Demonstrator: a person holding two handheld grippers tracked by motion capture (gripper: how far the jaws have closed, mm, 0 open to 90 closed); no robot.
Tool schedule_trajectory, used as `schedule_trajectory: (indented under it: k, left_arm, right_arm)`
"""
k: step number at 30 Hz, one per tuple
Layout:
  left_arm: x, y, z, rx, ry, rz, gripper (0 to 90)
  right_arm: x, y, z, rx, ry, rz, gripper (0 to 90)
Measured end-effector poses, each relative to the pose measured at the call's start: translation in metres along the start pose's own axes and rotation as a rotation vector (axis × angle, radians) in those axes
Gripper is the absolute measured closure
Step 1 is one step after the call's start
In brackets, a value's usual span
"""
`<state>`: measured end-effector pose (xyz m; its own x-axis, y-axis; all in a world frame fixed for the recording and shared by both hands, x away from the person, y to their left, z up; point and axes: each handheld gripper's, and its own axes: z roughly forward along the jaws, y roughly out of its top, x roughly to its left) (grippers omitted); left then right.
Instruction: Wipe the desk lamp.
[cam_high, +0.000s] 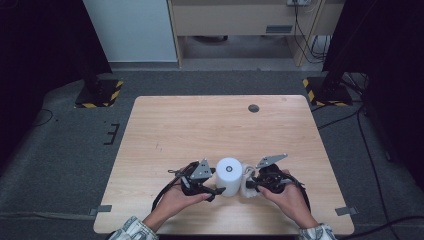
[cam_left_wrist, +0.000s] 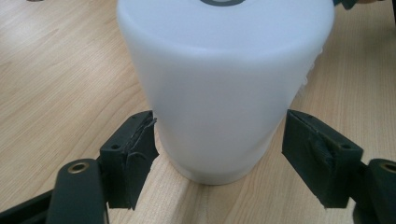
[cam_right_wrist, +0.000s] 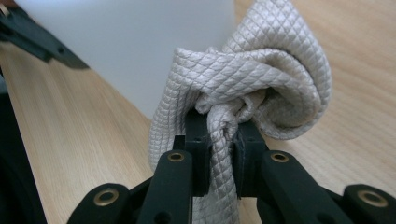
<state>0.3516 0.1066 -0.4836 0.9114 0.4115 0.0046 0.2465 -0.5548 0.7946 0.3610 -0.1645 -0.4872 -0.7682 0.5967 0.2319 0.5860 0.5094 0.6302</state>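
A white cylindrical container (cam_high: 229, 175) with a dark ring on its top stands upright near the table's front edge. In the left gripper view the container (cam_left_wrist: 224, 88) sits between the jaws of my left gripper (cam_left_wrist: 219, 140), and both pads touch its lower sides. From the high view the left gripper (cam_high: 216, 186) is at the container's left. My right gripper (cam_high: 251, 183) is at its right, shut on a bunched, quilted off-white cloth (cam_right_wrist: 261, 84). The cloth (cam_high: 248, 193) is pressed against the container's side.
The wooden table (cam_high: 200, 125) has a small round grommet (cam_high: 253, 108) near its far edge. Two stand bases with yellow-black tape (cam_high: 99, 92) (cam_high: 327, 90) sit on the floor beyond the far corners. Cables run along the floor at the right.
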Motion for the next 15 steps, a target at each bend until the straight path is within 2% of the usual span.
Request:
schedule_trajectory:
  k: [7, 9, 13, 14, 15]
  left_arm:
    - [0.0, 0.0, -0.002, -0.003, 0.005, 0.001, 24.0]
    - [0.0, 0.0, -0.003, 0.0, 0.003, 0.004, 24.2]
    - [0.0, 0.0, -0.002, -0.003, -0.002, -0.003, 24.4]
    - [0.0, 0.0, -0.001, -0.005, -0.001, -0.002, 24.5]
    - [0.0, 0.0, -0.001, -0.005, 0.0, -0.001, 24.5]
  right_arm:
    - [0.006, 0.0, -0.001, 0.016, 0.002, -0.032, 79.1]
    - [0.006, 0.002, -0.008, -0.025, 0.009, -0.041, 79.0]
    - [0.001, 0.009, -0.029, -0.183, 0.031, -0.01, 79.0]
    - [-0.001, 0.01, -0.03, -0.199, 0.03, -0.006, 79.0]
    - [-0.003, 0.01, -0.028, -0.189, 0.025, -0.011, 78.9]
